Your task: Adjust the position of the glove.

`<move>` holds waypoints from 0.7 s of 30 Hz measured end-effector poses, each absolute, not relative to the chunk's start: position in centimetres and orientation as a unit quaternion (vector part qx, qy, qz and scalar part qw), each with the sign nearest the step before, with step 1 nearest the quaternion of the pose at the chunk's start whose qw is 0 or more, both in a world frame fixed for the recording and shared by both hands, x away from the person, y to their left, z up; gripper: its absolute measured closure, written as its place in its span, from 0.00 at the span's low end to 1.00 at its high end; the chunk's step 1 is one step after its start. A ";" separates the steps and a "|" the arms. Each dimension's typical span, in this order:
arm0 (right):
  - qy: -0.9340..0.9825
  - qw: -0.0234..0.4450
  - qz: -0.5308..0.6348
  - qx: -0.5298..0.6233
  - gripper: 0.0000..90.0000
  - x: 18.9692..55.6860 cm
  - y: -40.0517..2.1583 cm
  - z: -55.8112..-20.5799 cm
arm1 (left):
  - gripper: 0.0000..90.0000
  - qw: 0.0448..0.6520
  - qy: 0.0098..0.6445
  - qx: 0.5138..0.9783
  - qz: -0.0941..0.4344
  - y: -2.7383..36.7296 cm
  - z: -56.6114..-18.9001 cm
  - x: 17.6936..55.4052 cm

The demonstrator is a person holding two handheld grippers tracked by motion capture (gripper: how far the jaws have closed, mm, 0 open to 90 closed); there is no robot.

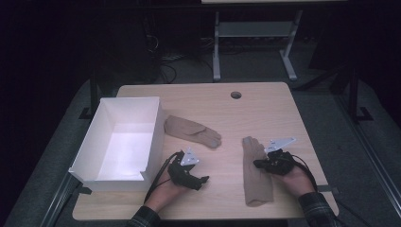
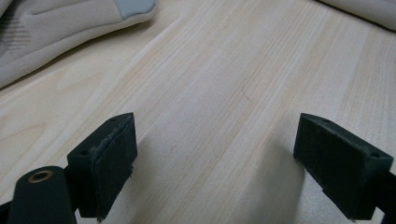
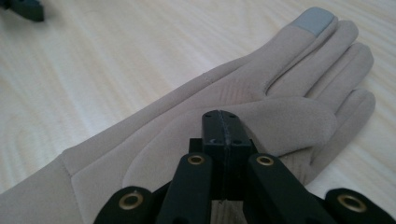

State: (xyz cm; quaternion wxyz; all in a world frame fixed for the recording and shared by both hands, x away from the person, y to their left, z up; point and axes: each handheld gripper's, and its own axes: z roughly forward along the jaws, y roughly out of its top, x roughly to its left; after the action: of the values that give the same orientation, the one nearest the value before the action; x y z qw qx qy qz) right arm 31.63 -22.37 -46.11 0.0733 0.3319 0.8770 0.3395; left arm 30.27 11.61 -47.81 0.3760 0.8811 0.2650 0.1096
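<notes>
Gloves, two of them and both beige, lie on the light wooden table (image 1: pixel 265 101). One glove (image 1: pixel 256 171) lies near the table's right front, fingers pointing away from the person, and the right gripper (image 1: pixel 263 164) sits right over its palm. In the right gripper view that gripper's jaws are pressed tight together, with no gap between the pads, just above the glove's thumb (image 3: pixel 299 123); whether any fabric is pinched I cannot tell. A grey patch (image 3: pixel 316 19) marks the tip of one glove finger. The other glove (image 1: pixel 193 131) lies nearer the middle, just right of an open white box (image 1: pixel 90 142) that stands at the table's left edge. The left gripper (image 1: pixel 201 180) rests low over bare wood in front of that glove, its jaws wide apart with nothing between them.
</notes>
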 end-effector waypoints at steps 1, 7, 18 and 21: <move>0.877 0.073 0.340 0.332 1.00 31.6 -22.4 -46.1 | 0.14 0.376 0.265 0.881 0.110 11.6 -47.8 30.3; 0.881 0.080 0.334 0.326 1.00 30.3 -21.8 -46.0 | 0.14 0.372 0.258 0.884 0.113 11.7 -47.8 30.3; 0.870 0.091 0.354 0.332 0.82 29.8 -22.3 -45.3 | 0.14 0.372 0.259 0.884 0.112 11.7 -47.8 30.3; 0.857 0.102 0.368 0.345 0.75 29.7 -23.0 -44.7 | 0.14 0.372 0.259 0.884 0.112 11.7 -47.8 30.3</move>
State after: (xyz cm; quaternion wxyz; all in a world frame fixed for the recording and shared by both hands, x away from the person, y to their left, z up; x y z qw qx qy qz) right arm 29.70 -23.02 -44.68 0.1022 0.3455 0.8571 0.3682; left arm 30.35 11.68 -47.75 0.3723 0.8842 0.2591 0.1118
